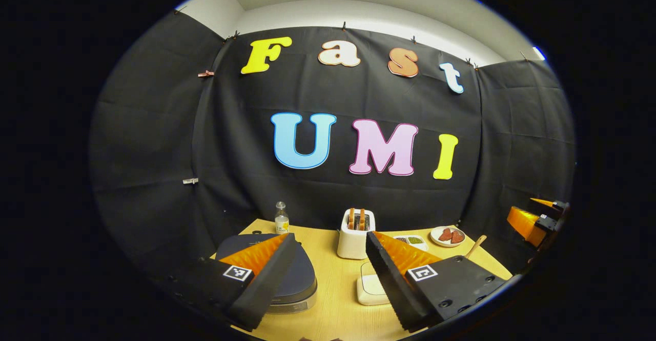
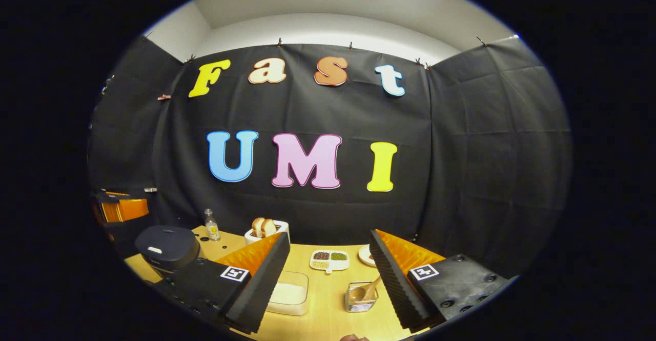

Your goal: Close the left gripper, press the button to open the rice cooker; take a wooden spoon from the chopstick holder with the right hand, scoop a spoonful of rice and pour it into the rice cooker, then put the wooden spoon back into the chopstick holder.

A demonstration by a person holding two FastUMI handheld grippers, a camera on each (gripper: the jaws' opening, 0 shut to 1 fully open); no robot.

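Note:
The dark rice cooker (image 1: 302, 279) stands at the table's left with its lid down, partly behind one finger of my left gripper (image 1: 330, 236), which is open and empty above the table. From the right gripper view the cooker (image 2: 166, 248) lies far left. A clear chopstick holder (image 2: 361, 300) holds the wooden spoon (image 2: 370, 287), just left of my right gripper's right finger. The white box of rice (image 2: 288, 292) sits beside the holder. My right gripper (image 2: 329, 236) is open, holding nothing. The spoon's handle (image 1: 476, 245) pokes up at the right.
A white toaster (image 1: 355, 236) with bread stands mid-table at the back, a small bottle (image 1: 281, 219) behind the cooker. A divided dish (image 2: 329, 259) and a plate (image 1: 447, 236) with red pieces sit at the back right. The other gripper (image 1: 535, 220) hovers far right.

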